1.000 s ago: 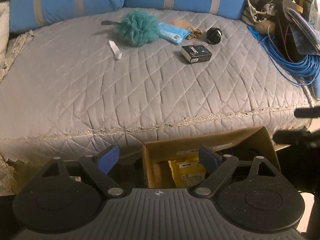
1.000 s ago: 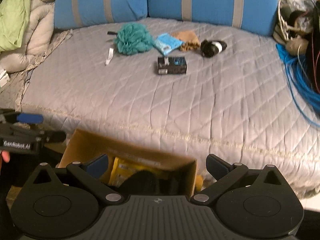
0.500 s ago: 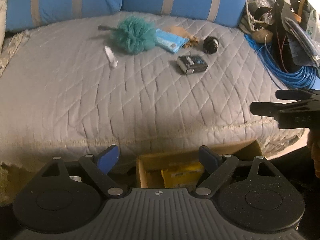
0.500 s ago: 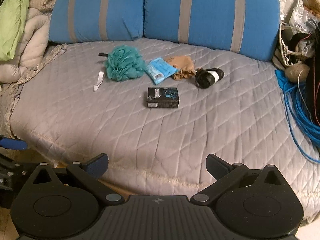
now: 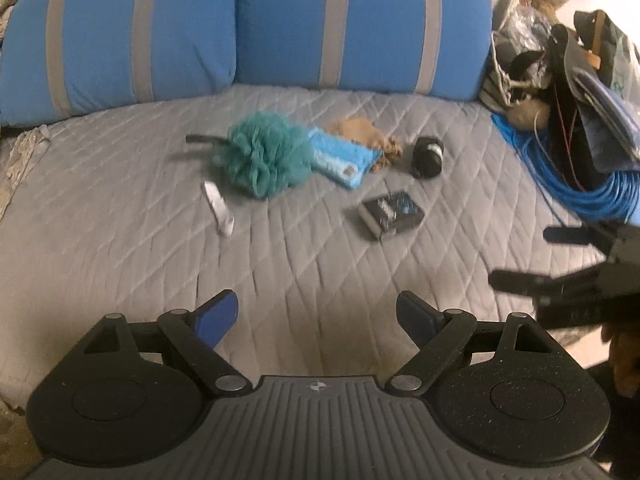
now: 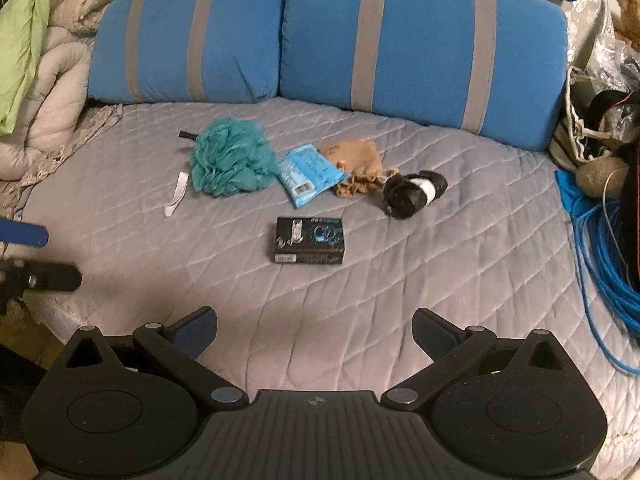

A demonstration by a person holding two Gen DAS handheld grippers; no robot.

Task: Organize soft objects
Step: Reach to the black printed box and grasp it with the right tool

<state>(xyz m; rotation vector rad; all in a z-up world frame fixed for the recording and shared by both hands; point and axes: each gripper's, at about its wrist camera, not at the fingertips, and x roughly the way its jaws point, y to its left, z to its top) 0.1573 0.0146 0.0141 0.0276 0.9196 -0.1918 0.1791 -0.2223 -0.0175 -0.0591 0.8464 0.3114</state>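
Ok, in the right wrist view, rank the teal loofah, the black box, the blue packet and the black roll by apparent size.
1. teal loofah, clearly the largest.
2. black box and blue packet: too alike to rank, and the box lies nearer the camera.
3. black roll, the smallest.

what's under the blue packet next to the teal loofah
The blue packet lies on the grey quilt, its right edge overlapping a tan cloth pouch; its left end meets the teal loofah. Whatever lies directly beneath it is covered.
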